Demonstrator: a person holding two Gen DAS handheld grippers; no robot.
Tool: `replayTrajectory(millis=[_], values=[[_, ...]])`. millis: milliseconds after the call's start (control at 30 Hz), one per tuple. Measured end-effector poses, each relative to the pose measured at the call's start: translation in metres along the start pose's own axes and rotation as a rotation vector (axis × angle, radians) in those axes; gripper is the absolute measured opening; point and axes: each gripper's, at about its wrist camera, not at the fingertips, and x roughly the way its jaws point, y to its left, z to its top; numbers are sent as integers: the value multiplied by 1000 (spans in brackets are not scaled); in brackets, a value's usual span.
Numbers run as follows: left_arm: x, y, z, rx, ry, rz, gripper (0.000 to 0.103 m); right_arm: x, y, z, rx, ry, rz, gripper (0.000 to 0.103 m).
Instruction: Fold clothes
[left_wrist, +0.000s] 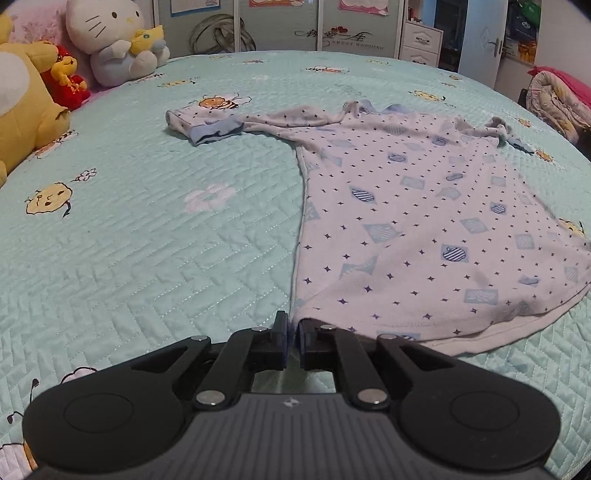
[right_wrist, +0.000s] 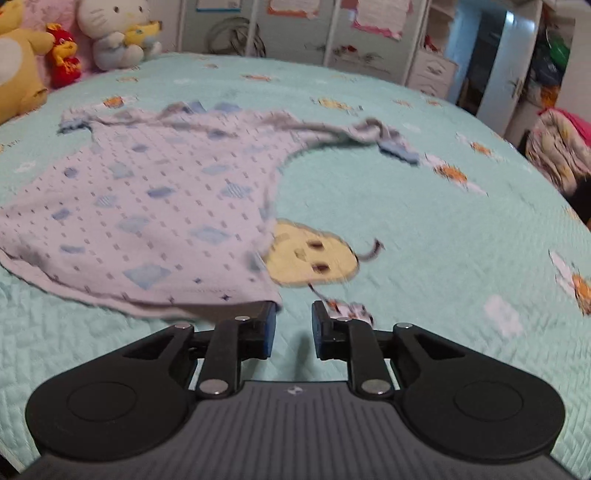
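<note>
A pale short-sleeved shirt (left_wrist: 424, 206) with blue diamonds and small stars lies spread face down on the bed, collar at the far side. One sleeve (left_wrist: 207, 125) stretches out to the left. My left gripper (left_wrist: 293, 332) sits at the shirt's near left hem corner, jaws almost together, with the corner's fabric pinched between the pads. In the blurred right wrist view the same shirt (right_wrist: 147, 199) fills the left half. My right gripper (right_wrist: 293, 321) stands open just right of the near right hem corner; that corner rests against its left finger (right_wrist: 267, 321), and nothing is between the pads.
The bed wears a mint quilted cover (left_wrist: 147, 240) with cartoon prints. A white cat plush (left_wrist: 110, 40), a yellow plush (left_wrist: 22, 107) and a red toy (left_wrist: 68, 79) sit at the far left. Wardrobes stand behind; a bundled blanket (left_wrist: 554, 99) lies far right.
</note>
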Motion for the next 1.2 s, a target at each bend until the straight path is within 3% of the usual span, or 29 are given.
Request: replayTrajectory(millis=[67, 267, 400, 633, 667, 700, 733, 767, 800, 833, 967, 1067, 1133, 1200], values=[[0, 0, -2, 4, 2, 1, 9, 3, 1, -4, 0, 11, 4, 22], [-3, -2, -7, 2, 4, 2, 32, 6, 8, -7, -12, -37, 64, 27], [-1, -4, -7, 9, 8, 13, 35, 9, 19, -7, -61, -87, 65, 34], [0, -9, -6, 21, 12, 17, 40, 7, 35, -11, -217, -170, -37, 38], [0, -9, -6, 24, 11, 22, 40, 8, 36, -11, -230, -167, -33, 37], [-1, -10, -6, 26, 10, 26, 40, 9, 36, -12, -237, -159, -28, 23], [-1, -11, -7, 29, 9, 30, 40, 10, 35, -12, -231, -147, -32, 3], [-2, -11, -7, 30, 8, 38, 37, 9, 35, -13, -225, -144, -55, 1], [-2, -10, -7, 35, 9, 34, 23, 7, 35, -13, -215, -137, -70, 1], [-3, -10, -7, 40, 10, 30, 9, 3, 33, -12, -198, -124, -73, 1], [-3, -11, -8, 53, 4, 38, 10, -1, 27, -11, -128, -83, -54, 1], [-2, -12, -10, 61, -2, 50, 14, 4, 25, -10, -83, -74, -36, 1], [-3, -15, -12, 96, -14, 71, 27, 7, 25, -10, -53, -68, -25, 4], [-3, -18, -15, 134, -30, 94, 35, 11, 23, -11, -35, -66, -26, 21]])
